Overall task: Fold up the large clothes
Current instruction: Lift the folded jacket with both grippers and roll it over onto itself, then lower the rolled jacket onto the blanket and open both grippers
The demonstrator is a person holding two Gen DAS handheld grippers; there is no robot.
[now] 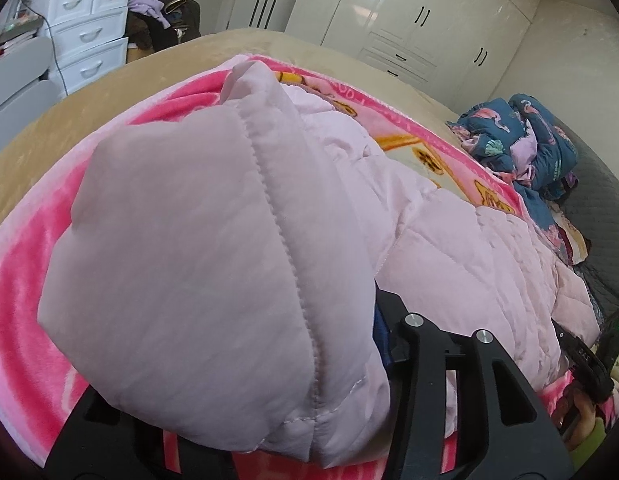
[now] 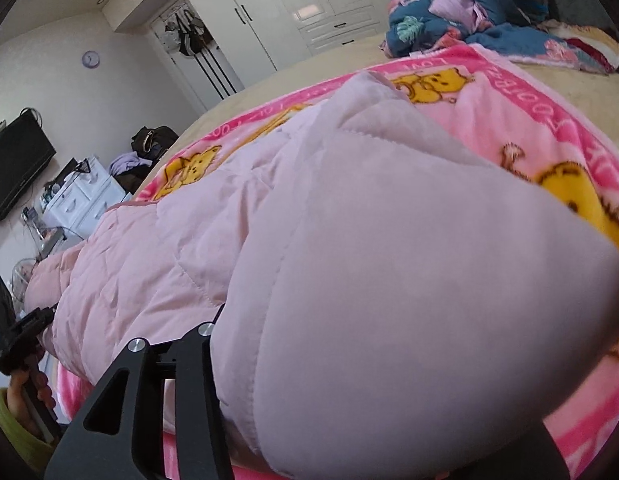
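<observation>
Left wrist view: I see the pale pink quilted coat (image 1: 213,240) filling the frame, lying on the pink cartoon blanket (image 1: 21,280).
Writing: on the blanket's border at 1 o'clock in the right wrist view I read "LOVE"; the rest is too warped.
Left gripper (image 1: 301,360): coat bunched over the fingers; I cannot tell its gap or grip.
Right gripper (image 2: 349,360): likewise buried under the coat's puffed fold, state unreadable.
Other clothes: a blue patterned bundle (image 2: 449,4) at 12 o'clock, well apart.
</observation>
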